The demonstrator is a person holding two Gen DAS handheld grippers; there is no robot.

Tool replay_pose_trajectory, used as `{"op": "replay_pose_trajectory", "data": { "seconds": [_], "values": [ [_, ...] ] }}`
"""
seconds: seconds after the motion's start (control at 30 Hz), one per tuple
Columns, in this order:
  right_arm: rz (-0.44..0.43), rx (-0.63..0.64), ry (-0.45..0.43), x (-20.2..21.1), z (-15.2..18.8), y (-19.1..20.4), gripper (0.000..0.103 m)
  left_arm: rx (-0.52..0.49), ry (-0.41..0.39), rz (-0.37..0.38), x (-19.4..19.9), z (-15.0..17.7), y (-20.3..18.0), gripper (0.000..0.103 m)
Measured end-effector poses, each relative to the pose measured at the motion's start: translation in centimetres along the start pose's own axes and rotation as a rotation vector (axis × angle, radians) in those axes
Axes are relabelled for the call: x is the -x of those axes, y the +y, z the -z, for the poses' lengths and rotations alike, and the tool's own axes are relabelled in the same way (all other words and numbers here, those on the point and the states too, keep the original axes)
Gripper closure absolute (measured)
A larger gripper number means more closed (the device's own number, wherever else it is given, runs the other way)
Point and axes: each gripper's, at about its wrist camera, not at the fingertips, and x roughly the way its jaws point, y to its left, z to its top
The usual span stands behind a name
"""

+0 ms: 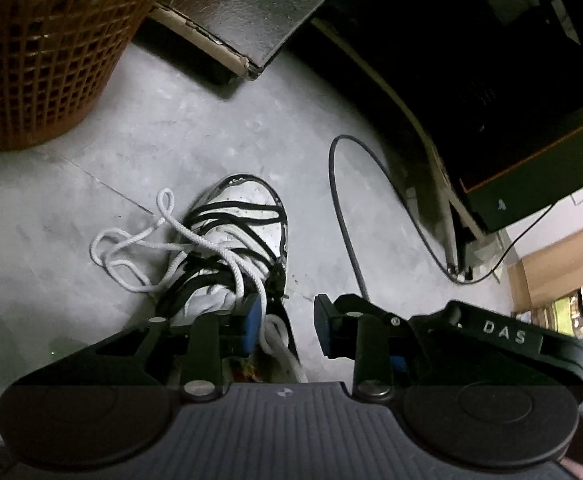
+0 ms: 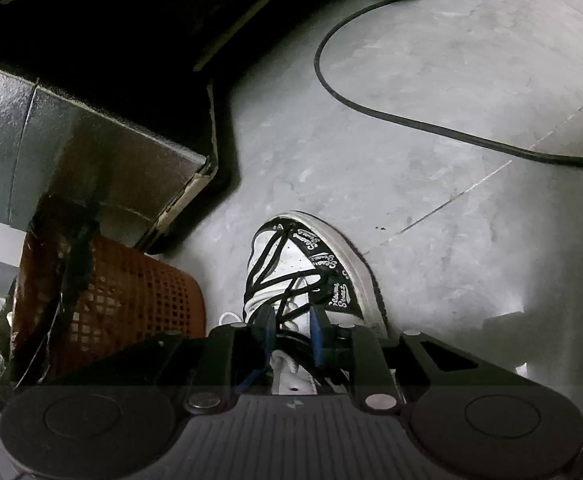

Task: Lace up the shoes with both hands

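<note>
White canvas shoe with black laces (image 1: pixel 247 240) on the grey floor (image 1: pixel 171 128). Left gripper (image 1: pixel 285 326) part-open, thick white cord (image 1: pixel 195 240) between its pads — not visibly pinched. Right gripper (image 2: pixel 291 332) narrowly open astride the laces — ready to pinch.

This looks like a lived-in room of a home, seen low down at floor level. The floor (image 1: pixel 195 120) is grey polished stone or tile with thin joint lines and scuffs. An orange plastic lattice basket (image 1: pixel 39 60) of the laundry or waste kind stands on it, with dark stuff hanging over its rim in the right wrist view. Beside it runs a dark textured panel (image 1: pixel 259 4) with a chipped pale edge, like worn furniture. A black cable (image 2: pixel 371 108) loops loose across the floor, towards dark box-like furniture (image 1: pixel 531 152). A worn white shoe (image 2: pixel 331 256) with black trim sits on the floor
</note>
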Motion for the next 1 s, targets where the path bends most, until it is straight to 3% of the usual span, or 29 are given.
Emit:
{"op": "replay_pose_trajectory", "data": {
  "seconds": [0.13,0.37,0.43,1.0],
  "values": [
    [-0.004,-0.005,0.001,-0.1,-0.1,-0.2,0.081,0.003,-0.017,-0.048,-0.1,-0.3,-0.2,0.075],
    [-0.001,-0.017,0.008,-0.3,-0.1,-0.4,0.079,-0.151,-0.01,-0.135,-1.0,0.0,-2.3,0.08],
    [0.0,-0.019,0.019,-0.4,0.0,-0.4,0.078,-0.167,-0.012,-0.143,-0.9,0.1,-2.3,0.088],
    [0.009,0.006,0.028,-0.3,0.5,0.0,0.078,-0.254,-0.028,-0.145,1.3,0.8,-3.0,0.096]
  ]
}}
